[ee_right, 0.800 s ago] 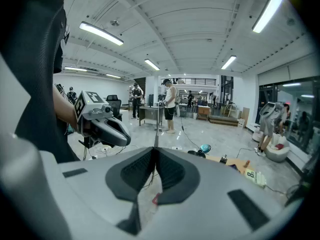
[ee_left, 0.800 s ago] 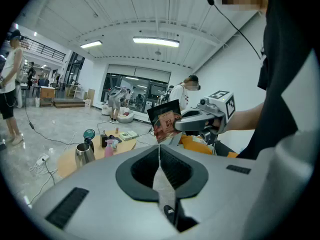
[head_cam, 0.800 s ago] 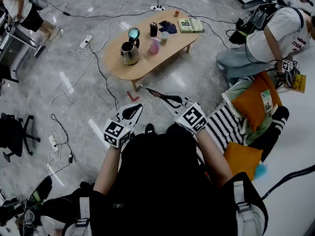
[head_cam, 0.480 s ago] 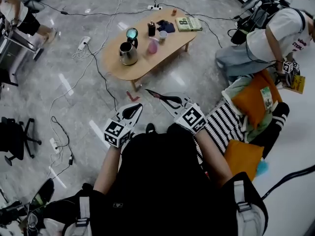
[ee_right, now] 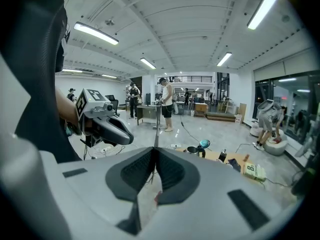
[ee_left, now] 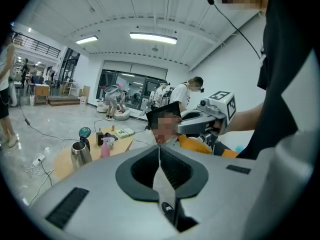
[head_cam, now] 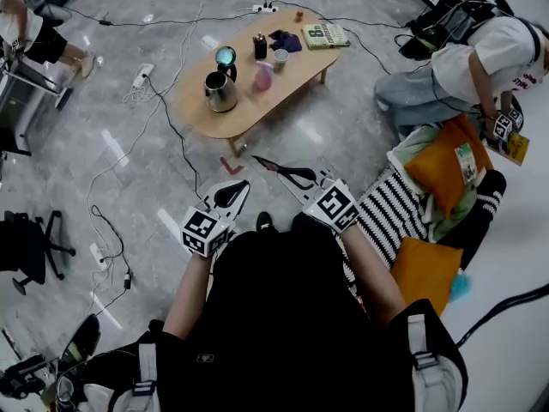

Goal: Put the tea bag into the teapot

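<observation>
Teapot on table, right tool seemingly shut

Grey marble floor, low wooden table

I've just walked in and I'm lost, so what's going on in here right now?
A person stands a little way from a low wooden table, a gripper in each hand. The left gripper and right gripper are both shut, with nothing clearly held. On the table a metal kettle, a teal-lidded pot, a pink bottle and a book sit untouched. No tea bag can be made out from here.
</observation>
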Demonstrator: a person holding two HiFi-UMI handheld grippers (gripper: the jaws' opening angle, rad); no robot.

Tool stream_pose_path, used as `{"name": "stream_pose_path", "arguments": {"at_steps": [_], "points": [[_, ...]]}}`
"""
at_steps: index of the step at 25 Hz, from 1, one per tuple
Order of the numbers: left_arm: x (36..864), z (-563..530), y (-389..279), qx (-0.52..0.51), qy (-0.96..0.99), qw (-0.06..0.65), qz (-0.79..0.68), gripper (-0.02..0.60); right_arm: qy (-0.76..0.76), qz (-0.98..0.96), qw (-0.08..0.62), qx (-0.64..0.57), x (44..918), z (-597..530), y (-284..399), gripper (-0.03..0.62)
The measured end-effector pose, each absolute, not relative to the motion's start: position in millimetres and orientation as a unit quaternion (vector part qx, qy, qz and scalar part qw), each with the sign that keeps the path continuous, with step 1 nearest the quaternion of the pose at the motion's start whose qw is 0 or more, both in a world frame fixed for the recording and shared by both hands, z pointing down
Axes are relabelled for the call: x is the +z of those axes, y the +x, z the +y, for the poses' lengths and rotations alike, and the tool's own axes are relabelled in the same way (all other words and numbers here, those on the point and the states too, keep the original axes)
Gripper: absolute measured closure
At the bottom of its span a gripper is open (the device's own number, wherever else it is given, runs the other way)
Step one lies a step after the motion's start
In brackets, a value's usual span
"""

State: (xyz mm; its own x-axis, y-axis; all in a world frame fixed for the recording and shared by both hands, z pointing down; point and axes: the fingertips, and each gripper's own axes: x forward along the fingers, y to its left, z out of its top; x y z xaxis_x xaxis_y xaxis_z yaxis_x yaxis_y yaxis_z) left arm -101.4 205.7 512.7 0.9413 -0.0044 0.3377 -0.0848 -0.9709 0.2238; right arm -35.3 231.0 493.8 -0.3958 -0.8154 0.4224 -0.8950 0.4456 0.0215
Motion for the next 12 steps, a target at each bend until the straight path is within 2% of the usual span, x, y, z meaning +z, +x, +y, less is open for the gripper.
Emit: {"name": "stream_pose_path", "arguments": {"at_steps": [12], "points": [[516.3, 204.2, -81.3, 0.177, 0.975, 0.123, -0.049, 0.566, 0.491, -0.845, 0.18, 0.115, 500.3, 233.5, -17.4, 0.571]]}}
